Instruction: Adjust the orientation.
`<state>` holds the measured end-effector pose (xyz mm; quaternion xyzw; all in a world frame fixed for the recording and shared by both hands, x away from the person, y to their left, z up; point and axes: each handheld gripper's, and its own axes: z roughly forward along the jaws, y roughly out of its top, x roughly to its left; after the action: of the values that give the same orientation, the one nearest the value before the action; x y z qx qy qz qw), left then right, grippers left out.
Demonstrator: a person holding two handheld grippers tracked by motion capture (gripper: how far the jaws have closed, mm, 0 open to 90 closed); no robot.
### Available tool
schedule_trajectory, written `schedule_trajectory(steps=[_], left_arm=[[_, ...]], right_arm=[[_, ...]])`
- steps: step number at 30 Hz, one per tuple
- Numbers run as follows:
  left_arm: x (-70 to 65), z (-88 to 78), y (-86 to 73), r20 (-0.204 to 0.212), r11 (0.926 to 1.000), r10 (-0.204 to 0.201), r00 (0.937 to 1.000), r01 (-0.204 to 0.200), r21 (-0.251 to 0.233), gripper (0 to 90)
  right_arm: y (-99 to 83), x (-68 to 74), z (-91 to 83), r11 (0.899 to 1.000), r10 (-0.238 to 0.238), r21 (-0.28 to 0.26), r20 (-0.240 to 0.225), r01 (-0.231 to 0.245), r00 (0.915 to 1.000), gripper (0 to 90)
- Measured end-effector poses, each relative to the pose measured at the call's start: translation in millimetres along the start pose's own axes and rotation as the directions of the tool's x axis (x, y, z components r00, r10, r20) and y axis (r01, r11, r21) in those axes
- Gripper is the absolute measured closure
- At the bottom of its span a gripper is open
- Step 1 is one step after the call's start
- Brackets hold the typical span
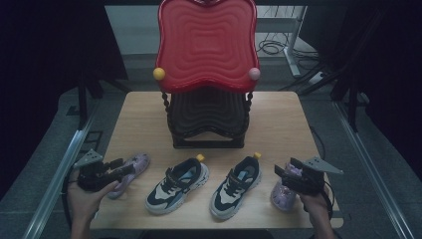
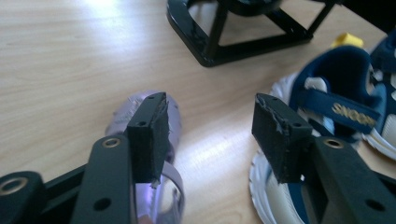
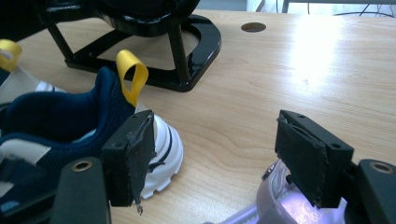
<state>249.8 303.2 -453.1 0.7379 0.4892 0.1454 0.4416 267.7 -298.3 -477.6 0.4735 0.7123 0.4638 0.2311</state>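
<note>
The left hand comes in from the bottom left, fingers wrapped around the body of the left gripper — its grey plate sits on top and its jaws point toward the middle of the table. In the left gripper view those jaws stand wide apart with nothing between the pads. The right hand holds the right gripper low at the right side — its jaws also gape, gripping nothing.

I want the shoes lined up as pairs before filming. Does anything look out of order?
Yes. The two purple shoes lie at opposite ends of the row, split by the two navy sneakers between them. All four also sit angled rather than square to the table edge.
</note>
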Motion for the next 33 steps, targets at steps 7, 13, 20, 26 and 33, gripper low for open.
schedule_trajectory(steps=[7, 13, 20, 26, 33], left_arm=[[-7.1, -6.0, -9.7, 0.006, 0.9999, 0.001, 1.0, -0.001, -0.01, 43.8], [-10.8, -4.0, -13.6, 0.004, 1.0, -0.005, 1.0, 0.005, -0.003, 43.3], [-16.0, -3.2, -10.8, 0.016, 0.9999, -0.01, 0.9998, 0.01, -0.009, 41.0], [-18.8, -1.6, -10.4, 0.018, 0.9998, -0.015, 0.9997, 0.016, -0.014, 40.6], [-22.1, 2.9, -4.6, 0.021, 0.9998, -0.008, 0.9997, 0.008, -0.016, 40.3]], right_arm=[[-6.4, 1.7, -8.1, 0.999, -0.043, 0.015, 0.027, 0.043, 0.9987, 28.9], [-11.3, -3.0, -21.2, 0.999, -0.042, 0.006, 0.067, 0.042, 0.9969, 29.4], [-17.3, -15.7, -37.7, 1.0, -0.018, 0.022, 0.077, 0.017, 0.9968, 51.6], [-31.5, -26.8, -54.6, 0.999, -0.007, 0.053, 0.059, 0.004, 0.9982, 78.0], [-54.4, -35.5, -69.0, 0.988, -0.061, 0.145, 0.087, 0.048, 0.9943, 89.7]])
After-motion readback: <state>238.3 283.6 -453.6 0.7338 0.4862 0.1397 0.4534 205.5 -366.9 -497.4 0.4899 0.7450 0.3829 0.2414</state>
